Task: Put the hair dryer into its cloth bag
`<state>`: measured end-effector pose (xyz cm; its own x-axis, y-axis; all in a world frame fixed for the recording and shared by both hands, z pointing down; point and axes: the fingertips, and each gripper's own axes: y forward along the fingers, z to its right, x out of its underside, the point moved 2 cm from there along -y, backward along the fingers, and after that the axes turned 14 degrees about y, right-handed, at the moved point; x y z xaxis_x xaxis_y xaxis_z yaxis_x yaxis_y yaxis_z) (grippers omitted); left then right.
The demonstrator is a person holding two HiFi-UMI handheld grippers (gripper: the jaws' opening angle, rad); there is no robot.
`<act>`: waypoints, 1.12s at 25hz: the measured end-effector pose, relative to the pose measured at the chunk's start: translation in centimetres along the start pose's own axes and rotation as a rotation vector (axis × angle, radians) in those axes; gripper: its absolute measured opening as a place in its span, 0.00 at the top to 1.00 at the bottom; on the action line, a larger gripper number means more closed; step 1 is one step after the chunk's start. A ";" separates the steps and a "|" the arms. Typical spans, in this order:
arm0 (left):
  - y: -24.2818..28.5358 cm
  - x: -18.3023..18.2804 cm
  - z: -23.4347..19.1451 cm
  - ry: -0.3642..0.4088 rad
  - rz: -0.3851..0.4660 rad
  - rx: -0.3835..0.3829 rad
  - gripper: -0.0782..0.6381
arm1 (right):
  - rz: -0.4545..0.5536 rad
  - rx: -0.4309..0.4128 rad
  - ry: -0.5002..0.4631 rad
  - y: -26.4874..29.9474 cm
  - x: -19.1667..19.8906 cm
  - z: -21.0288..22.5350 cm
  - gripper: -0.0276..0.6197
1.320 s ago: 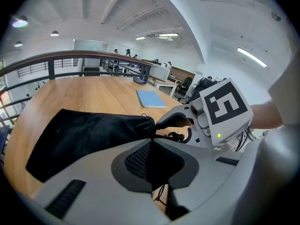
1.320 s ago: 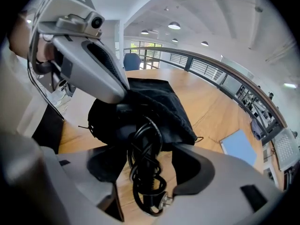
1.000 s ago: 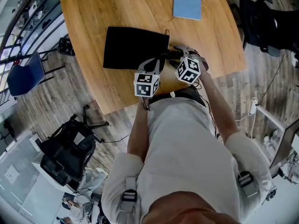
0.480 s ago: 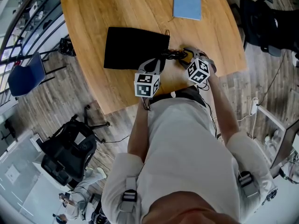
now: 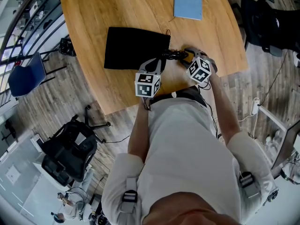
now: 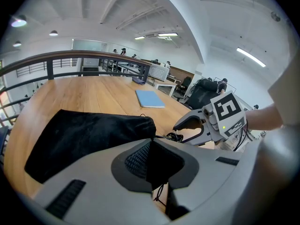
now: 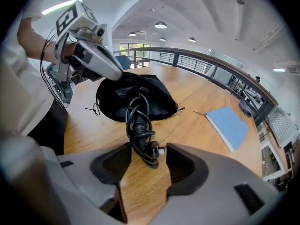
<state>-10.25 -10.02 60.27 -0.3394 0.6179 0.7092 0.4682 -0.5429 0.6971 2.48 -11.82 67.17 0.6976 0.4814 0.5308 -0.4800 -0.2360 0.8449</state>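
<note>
Head view: our right tongs [image 5: 184, 55] shifted rightward from the black cloth bag [image 5: 136, 48] on the wooden worktop [image 5: 117, 13] | left gripper view: left tongs [image 6: 151, 150] clamp the bag's rim | right gripper view: jaws narrowing, coiled black cord [image 7: 140, 135] between, ungripped; dryer unseen, we judge it bagged.

No words, brands or numbers I can read, only black-and-white square code patterns on the left gripper's cube [image 5: 147, 85] and the right gripper's cube [image 5: 199, 71], faint print on the blue booklet [image 5: 188, 2] far on the desk [image 5: 117, 8], too small to read
</note>
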 end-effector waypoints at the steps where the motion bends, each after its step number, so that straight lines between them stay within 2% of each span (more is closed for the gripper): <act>1: 0.0 0.0 0.0 0.000 0.001 0.001 0.85 | -0.003 -0.002 -0.001 0.0 0.0 0.0 0.59; 28: 0.5 -0.5 0.2 -0.004 0.008 0.025 0.85 | 0.058 -0.045 -0.045 1.4 -5.5 -1.5 0.61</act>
<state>-9.64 -10.51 60.24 -0.3322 0.6156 0.7146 0.4914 -0.5337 0.6882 -2.79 -13.53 65.35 0.6904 0.4296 0.5821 -0.5432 -0.2236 0.8093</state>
